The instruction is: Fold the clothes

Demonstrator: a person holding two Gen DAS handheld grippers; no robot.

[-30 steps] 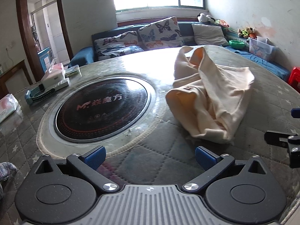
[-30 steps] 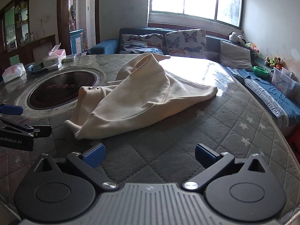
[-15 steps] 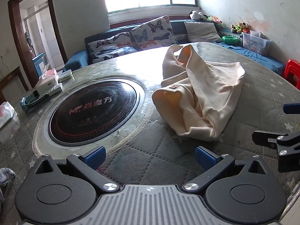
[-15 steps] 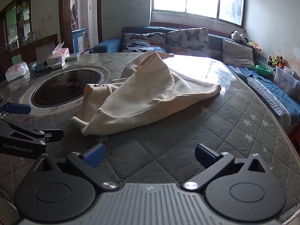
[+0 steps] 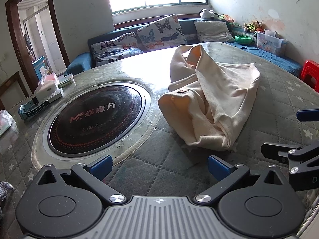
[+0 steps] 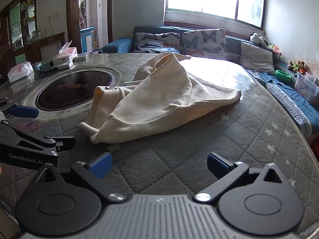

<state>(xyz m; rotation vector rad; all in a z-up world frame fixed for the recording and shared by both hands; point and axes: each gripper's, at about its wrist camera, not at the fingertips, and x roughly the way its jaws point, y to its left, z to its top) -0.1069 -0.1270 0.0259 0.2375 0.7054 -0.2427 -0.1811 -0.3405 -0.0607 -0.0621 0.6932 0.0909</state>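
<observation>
Left wrist view: left gripper (image 5: 158,164) and right gripper (image 6: 158,164), jaws wide and empty, are nearing the crumpled cream cotton garment (image 5: 215,103) at centre right; grasp pending.

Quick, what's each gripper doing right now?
Left gripper: open, holding nothing.
Right gripper: open, holding nothing.

1. Showing as soft, matt cream cloth with a fleecy nap: the garment (image 5: 215,103).
2. Lying under a glossy clear film: the grey quilted, stitched cloth cover (image 6: 249,135) of the worktop.
3. Gleaming smooth and dark like glass: the round cooktop (image 5: 95,117).
4. Looking like matt black plastic with shiny metal rivets: the left gripper (image 5: 159,165) and right gripper (image 6: 158,164).
</observation>
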